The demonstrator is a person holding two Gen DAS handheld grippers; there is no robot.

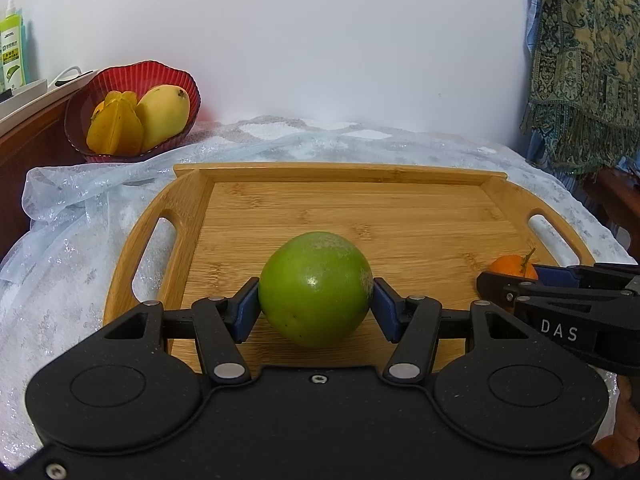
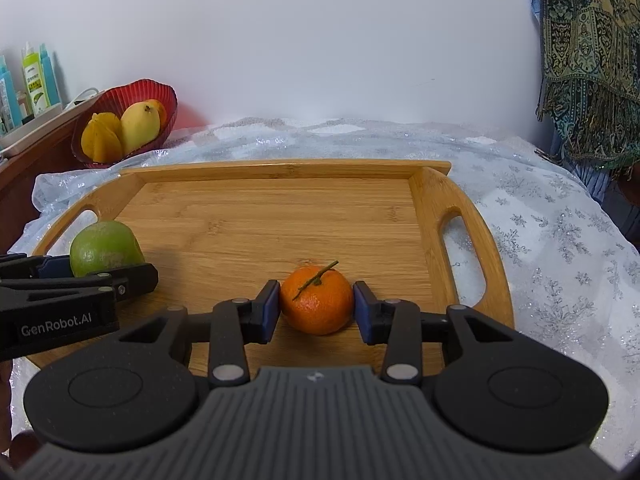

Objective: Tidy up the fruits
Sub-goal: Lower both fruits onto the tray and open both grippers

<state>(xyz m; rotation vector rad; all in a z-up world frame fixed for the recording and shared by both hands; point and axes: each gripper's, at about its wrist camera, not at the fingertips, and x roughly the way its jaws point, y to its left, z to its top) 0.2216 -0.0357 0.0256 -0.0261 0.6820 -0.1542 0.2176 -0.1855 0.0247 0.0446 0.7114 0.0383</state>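
On the bamboo tray, the left gripper presses both blue pads against a green mango; the right gripper brackets a stemmed tangerine, apparently touching. Starfruit fills the red bowl behind.

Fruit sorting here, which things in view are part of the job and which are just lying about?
Part of the job:
green fruit in left gripper
orange in right gripper
wooden tray
red bowl with mango and starfruit

Lying about:
green bottle
patterned shawl
sparkly cloth
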